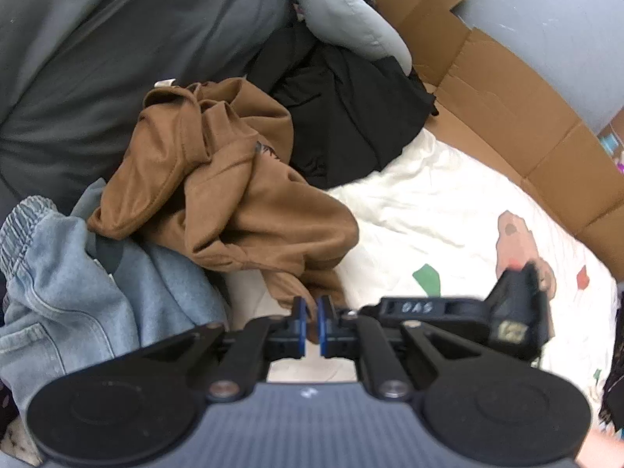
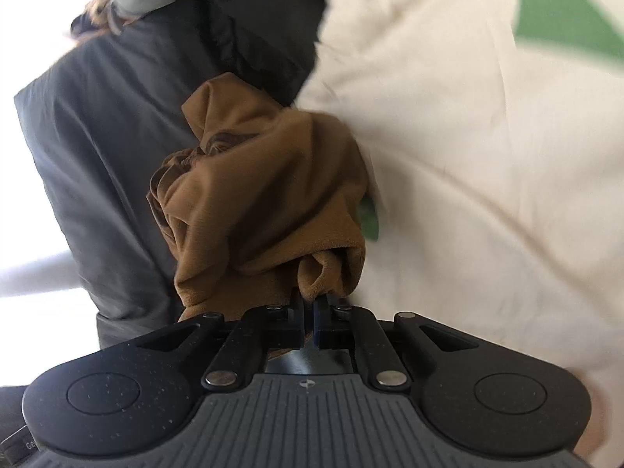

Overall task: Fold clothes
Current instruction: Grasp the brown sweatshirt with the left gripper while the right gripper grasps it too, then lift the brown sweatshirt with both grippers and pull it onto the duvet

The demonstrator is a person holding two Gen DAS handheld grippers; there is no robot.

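The brown garment (image 1: 230, 179) lies crumpled on a white sheet (image 1: 440, 202), its bulk leaning against a dark grey cushion (image 1: 101, 62) and overlapping a pale blue denim piece (image 1: 74, 288). A narrow strip of the brown cloth runs down to the left gripper (image 1: 311, 321), whose blue pads are pinched almost together on it. In the right wrist view the same garment (image 2: 265, 195) bunches up just ahead of the right gripper (image 2: 309, 312), and a fold of its edge is clamped between that gripper's nearly touching jaws. The cloth there hangs in loose folds against the cushion (image 2: 101, 163) on one side and the sheet (image 2: 468, 148) on the other.

Behind the brown garment sits a heap of black clothing (image 1: 351, 105), touching it, with a light grey padded item (image 1: 343, 11) resting above the black heap. Flattened cardboard (image 1: 518, 105) borders the far edge of the sheet. The sheet carries printed patches, one green (image 1: 427, 279) and one pinkish brown (image 1: 514, 234). The right gripper shows in the left wrist view as a black body (image 1: 518, 312) just beside the left one, over the sheet.
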